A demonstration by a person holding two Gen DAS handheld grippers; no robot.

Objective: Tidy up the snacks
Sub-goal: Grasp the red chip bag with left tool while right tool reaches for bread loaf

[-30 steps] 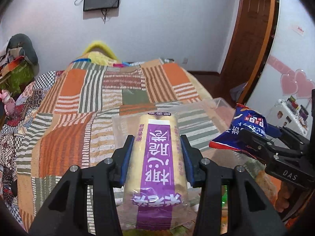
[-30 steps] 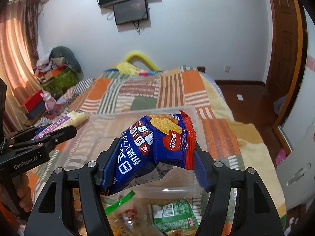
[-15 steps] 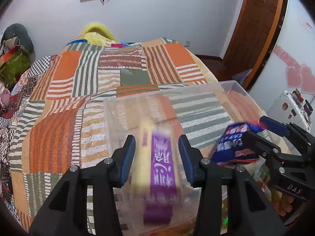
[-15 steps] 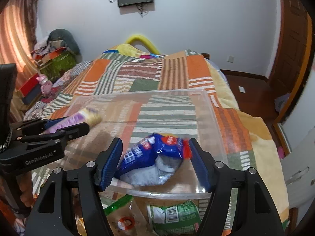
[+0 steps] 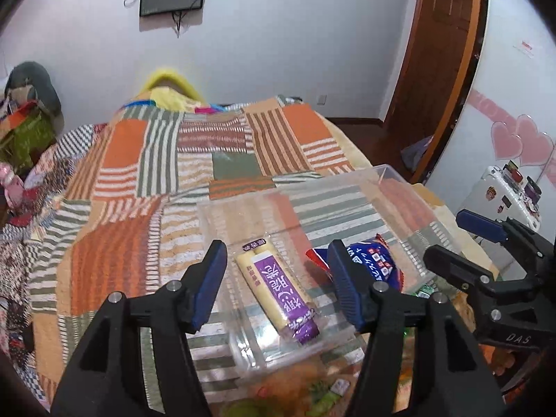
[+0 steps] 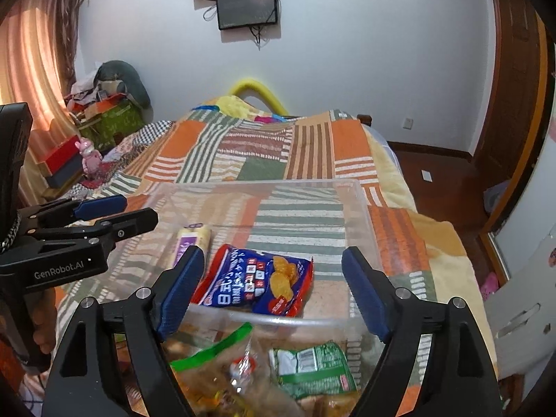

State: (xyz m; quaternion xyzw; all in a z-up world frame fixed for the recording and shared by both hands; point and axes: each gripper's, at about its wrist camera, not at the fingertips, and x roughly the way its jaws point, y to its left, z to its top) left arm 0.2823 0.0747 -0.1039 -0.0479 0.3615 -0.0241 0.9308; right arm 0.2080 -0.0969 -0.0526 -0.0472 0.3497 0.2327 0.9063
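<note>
Left wrist view has the left tool spread wide with nothing between its blue pads, poised over the clear rectangular plastic bin on the patchwork striped bedspread. At 12 o'clock from that tool lies the long yellow snack bar in a purple-labelled wrapper, flat on the bin floor; at 2 o'clock beside it, not clearly touching, sits the blue and red crinkly cracker bag. The right tool is likewise fully open and holds nothing, with the same blue bag resting just beyond its fingers

Risks, as I judge them: the bin sits on soft bedding, so a nudge from either tool on its rim could tip or slide it. The puffy bag lies near the front wall and might ride up over it if more packets are pushed in

Contents: the bin holds those two packets only. Below its near edge, at 6 o'clock, loose snacks wait, among them a green foil packet and a clear bag with a green strip
</note>
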